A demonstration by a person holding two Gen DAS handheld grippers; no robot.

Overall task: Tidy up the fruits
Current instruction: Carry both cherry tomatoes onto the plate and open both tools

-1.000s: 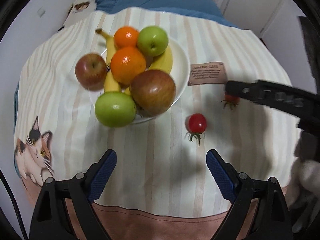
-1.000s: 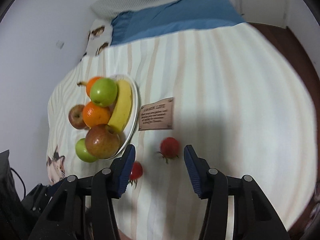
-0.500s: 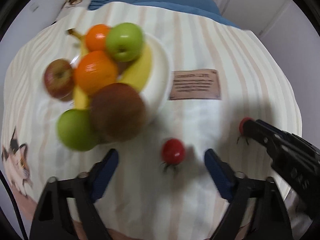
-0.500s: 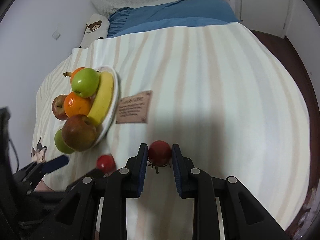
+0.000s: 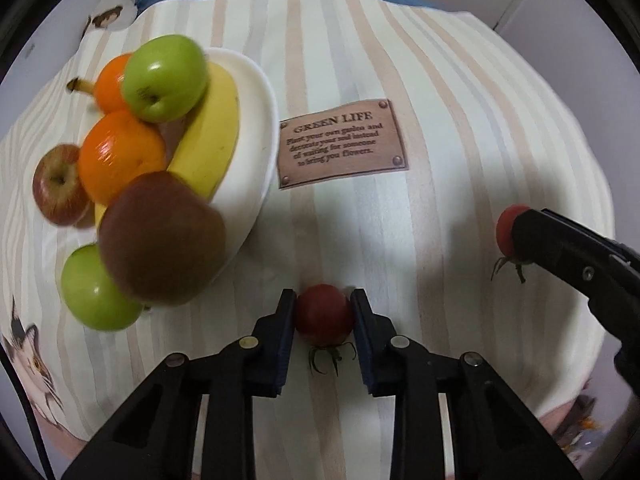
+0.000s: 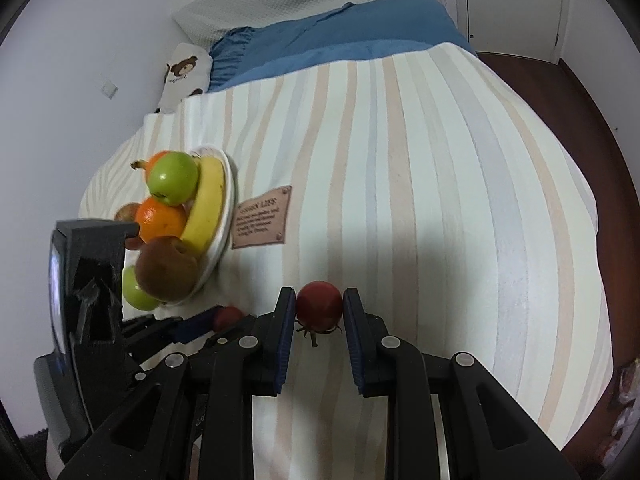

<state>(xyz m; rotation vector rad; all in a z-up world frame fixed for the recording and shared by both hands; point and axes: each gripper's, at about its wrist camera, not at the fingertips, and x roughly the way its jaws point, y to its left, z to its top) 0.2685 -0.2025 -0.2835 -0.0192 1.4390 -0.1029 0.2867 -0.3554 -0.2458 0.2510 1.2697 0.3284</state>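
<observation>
Holding now: your left gripper (image 5: 324, 314) has its jaws clamped on one tomato (image 5: 325, 314).
Right gripper (image 6: 319, 310): your jaws are pressed on the second tomato (image 6: 319, 306).
Place: both tomatoes sit on the striped bed cover (image 6: 440, 200), near the white plate (image 5: 256, 128) of fruit.

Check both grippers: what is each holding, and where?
Left gripper clamps one tomato by its sides; right gripper clamps the other tomato likewise.

On the bedspread (image 6: 420, 160), the plate (image 5: 256, 128) heaped with fruit sits left of the sewn label (image 5: 342, 144), one tomato (image 5: 324, 314) lies in front of the label and another tomato (image 6: 319, 306) off to its right.
</observation>
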